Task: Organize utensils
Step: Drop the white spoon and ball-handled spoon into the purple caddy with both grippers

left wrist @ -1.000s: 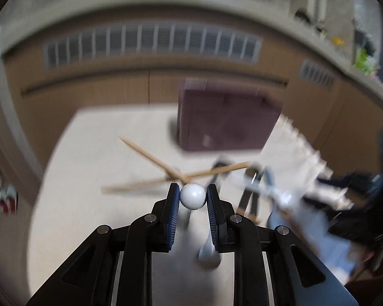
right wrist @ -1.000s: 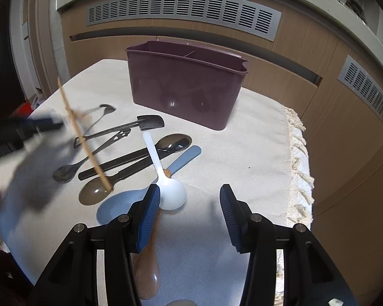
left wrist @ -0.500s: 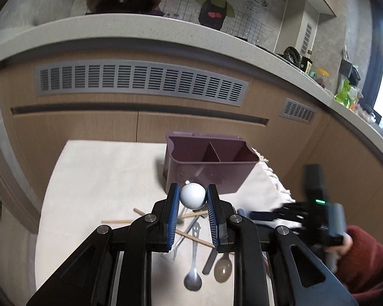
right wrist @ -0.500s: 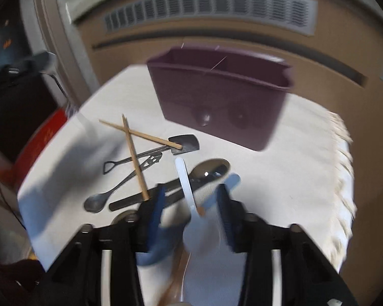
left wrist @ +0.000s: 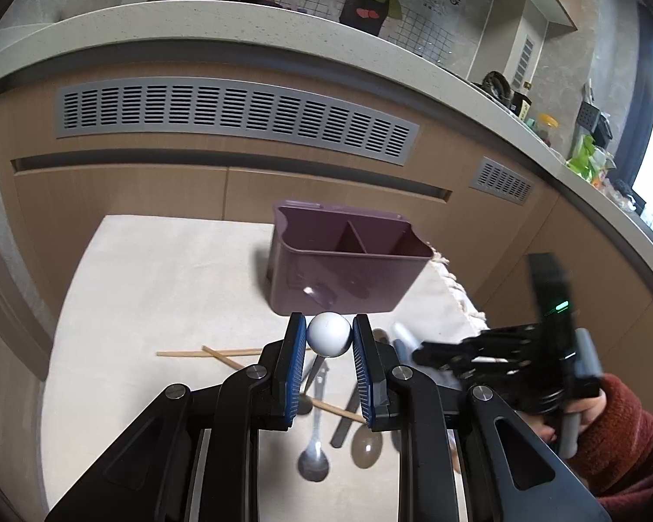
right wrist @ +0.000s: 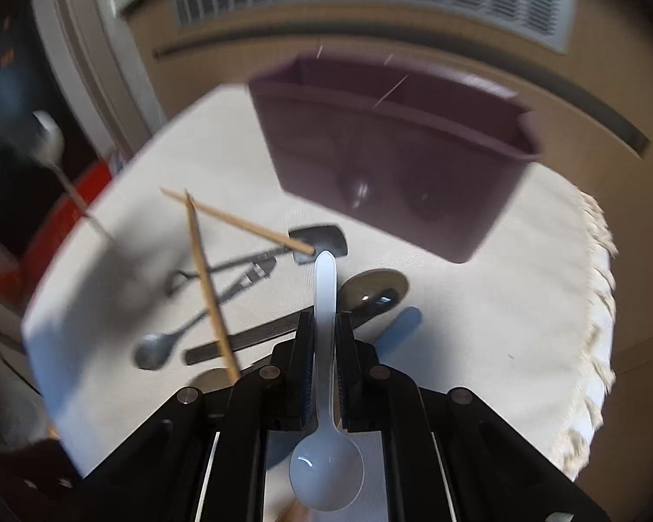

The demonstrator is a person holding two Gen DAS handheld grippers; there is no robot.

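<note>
My left gripper [left wrist: 329, 339] is shut on a metal spoon whose rounded end [left wrist: 329, 334] shows between the pads, held above the table. My right gripper [right wrist: 325, 339] is shut on the handle of a white plastic spoon [right wrist: 325, 426], its bowl toward the camera. The dark purple utensil holder [left wrist: 348, 261] with a divider stands on the cream cloth; it also shows in the right wrist view [right wrist: 396, 156]. Two wooden chopsticks [right wrist: 209, 278] lie crossed over other utensils.
Several dark spoons and a small shovel-shaped utensil [right wrist: 257, 261] lie on the cloth [right wrist: 522, 296], with a blue spoon [right wrist: 400, 326]. The cloth's fringed edge [right wrist: 596, 261] is at the right. Wooden cabinets with vents [left wrist: 235, 113] stand behind the table.
My right gripper has closed on the white spoon and lifted it. My left gripper has risen and pulled back with its spoon. The chopsticks now lie on the table.
</note>
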